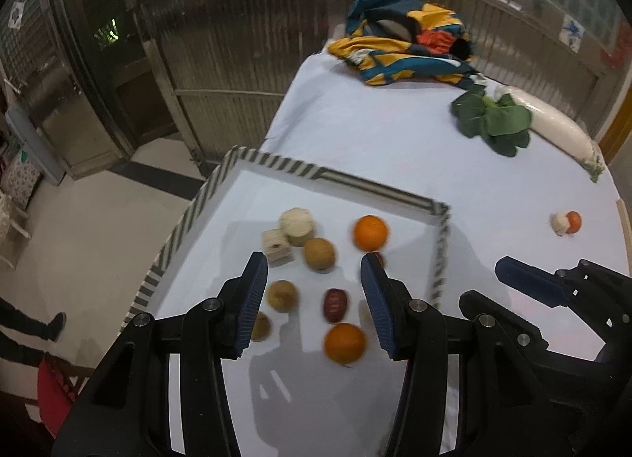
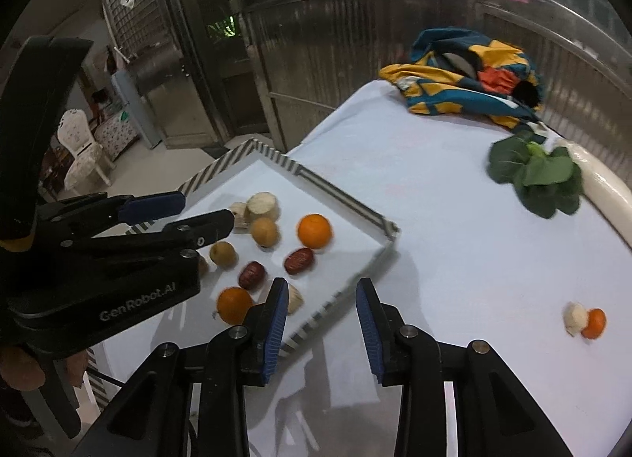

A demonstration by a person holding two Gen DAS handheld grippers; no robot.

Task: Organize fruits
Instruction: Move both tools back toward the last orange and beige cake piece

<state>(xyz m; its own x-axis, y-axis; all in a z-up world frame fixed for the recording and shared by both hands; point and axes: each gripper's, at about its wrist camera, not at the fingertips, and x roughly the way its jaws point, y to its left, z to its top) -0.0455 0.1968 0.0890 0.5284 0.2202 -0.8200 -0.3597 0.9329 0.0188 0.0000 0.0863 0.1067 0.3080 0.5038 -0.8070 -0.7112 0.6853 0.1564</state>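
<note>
1. Your left gripper (image 1: pixel 314 301) hangs over the shallow white tray with the grey-striped rim (image 1: pixel 379 190), its blue-padded jaws spread wide and holding nothing.
2. Your right gripper (image 2: pixel 320 322) hovers over the near corner of that tray (image 2: pixel 343 196), jaws likewise wide apart and empty.
3. Inside the tray lie two round oranges: the far orange (image 1: pixel 370 233) near the right rim and the near orange (image 1: pixel 344 342) closest to you.
4. A dark red oval date (image 1: pixel 335 303) sits between your left jaws in the left wrist view; the right wrist view shows a second red date (image 2: pixel 299 260) beside the far orange.
5. Three tan round fruits (image 1: pixel 319 254) lie to the left, just beside a pale wooden cylinder (image 1: pixel 298 226) and a pale wooden block with holes (image 1: pixel 277 247).
6. Outside the tray, on the white tablecloth (image 2: pixel 454 220), a small orange fruit (image 2: pixel 594 323) touches a small cream-coloured piece (image 2: pixel 574 316), well apart from the tray.
7. Farther back lie dark green leafy greens (image 2: pixel 537 180), a long white radish (image 1: pixel 553 123) and a crumpled blue-and-yellow patterned cloth (image 2: pixel 462 78).
</note>
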